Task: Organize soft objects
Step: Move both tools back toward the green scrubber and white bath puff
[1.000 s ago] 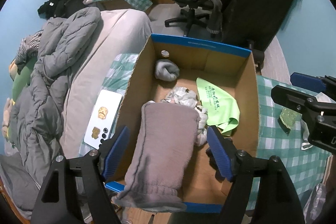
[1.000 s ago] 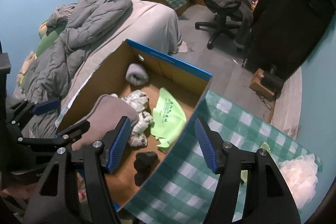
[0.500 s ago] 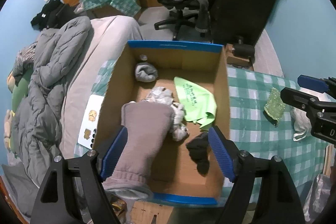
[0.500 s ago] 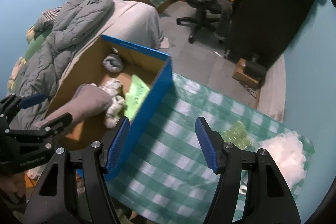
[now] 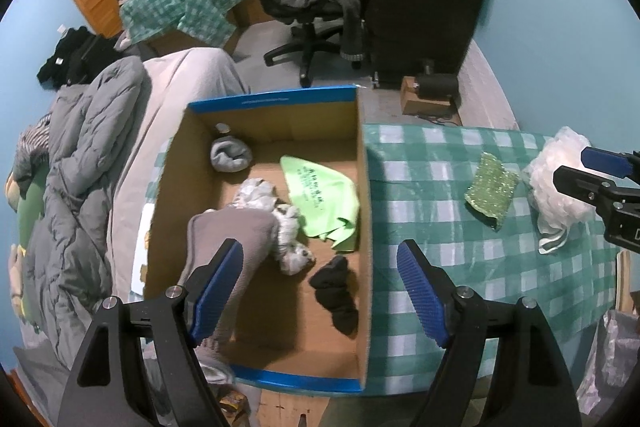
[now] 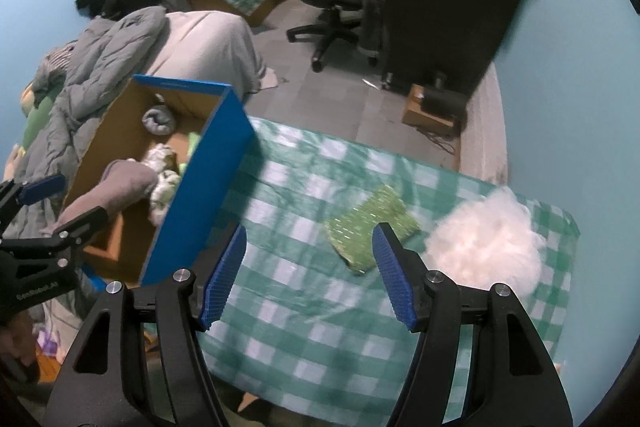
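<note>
left gripper [image 5: 320, 291] wide open, empty, lower middle over box [image 5: 362, 227] | right gripper [image 6: 310, 275] wide open, empty, bottom center | green sponge [image 6: 370, 227] just beyond

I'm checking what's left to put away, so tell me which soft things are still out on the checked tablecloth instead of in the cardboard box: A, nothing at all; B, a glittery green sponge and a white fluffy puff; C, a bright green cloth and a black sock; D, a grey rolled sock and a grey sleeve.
B: the glittery green sponge and the white fluffy puff lie on the checked tablecloth, outside the cardboard box.
</note>
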{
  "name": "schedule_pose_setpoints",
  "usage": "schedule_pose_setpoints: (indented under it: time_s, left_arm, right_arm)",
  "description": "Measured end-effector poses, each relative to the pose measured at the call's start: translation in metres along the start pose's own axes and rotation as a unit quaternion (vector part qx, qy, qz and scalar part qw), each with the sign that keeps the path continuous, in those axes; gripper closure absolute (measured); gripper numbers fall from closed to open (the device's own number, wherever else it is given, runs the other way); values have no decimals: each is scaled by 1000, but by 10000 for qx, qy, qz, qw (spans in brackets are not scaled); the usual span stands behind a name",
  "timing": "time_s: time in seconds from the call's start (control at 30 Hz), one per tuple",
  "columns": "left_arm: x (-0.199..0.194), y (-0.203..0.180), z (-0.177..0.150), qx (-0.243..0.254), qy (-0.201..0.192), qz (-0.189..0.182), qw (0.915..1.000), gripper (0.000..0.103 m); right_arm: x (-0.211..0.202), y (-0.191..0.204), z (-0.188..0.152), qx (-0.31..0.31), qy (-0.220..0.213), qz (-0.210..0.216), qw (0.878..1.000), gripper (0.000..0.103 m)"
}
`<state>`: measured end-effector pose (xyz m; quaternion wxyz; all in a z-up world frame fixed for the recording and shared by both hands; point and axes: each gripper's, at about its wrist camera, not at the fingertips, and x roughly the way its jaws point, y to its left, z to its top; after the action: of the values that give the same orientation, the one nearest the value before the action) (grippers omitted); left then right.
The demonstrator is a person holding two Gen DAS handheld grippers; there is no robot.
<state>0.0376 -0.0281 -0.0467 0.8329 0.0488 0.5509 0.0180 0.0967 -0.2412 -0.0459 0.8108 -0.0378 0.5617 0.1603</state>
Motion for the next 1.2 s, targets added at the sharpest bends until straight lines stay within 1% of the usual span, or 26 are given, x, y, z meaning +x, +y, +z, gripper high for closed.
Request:
schedule_pose_setpoints:
  time_s: [0.27, 0.5, 0.67, 0.9, 1.07, 1.2]
  left_arm:
    - [0, -23, 8, 258, 2, -99, 9996, 22]
    - [5, -47, 19, 494, 30, -260, 9984, 21]
    - [14, -65, 26, 677, 67, -329, 9971, 21]
    - [29, -89, 37, 896, 186, -452, 9948, 21]
    - [48, -106, 48, 1027, 297, -500, 9930, 21]
    - [66, -120, 54, 1186, 411, -447, 9911, 21]
  right_arm:
    - [-14, -34, -12, 279, -24, -192, 9994, 38]
    - [-20, -76, -20, 529, -5, -496, 9974, 38]
    - [-19, -104, -22, 792, 63, -564, 9952, 38]
    - [-2, -138, -21, 1019, 317, -642, 9922, 37]
    - [14, -153, -20, 1098, 470, -629, 9909, 37]
    - [34, -160, -18, 1181, 662, -603, 9890, 36]
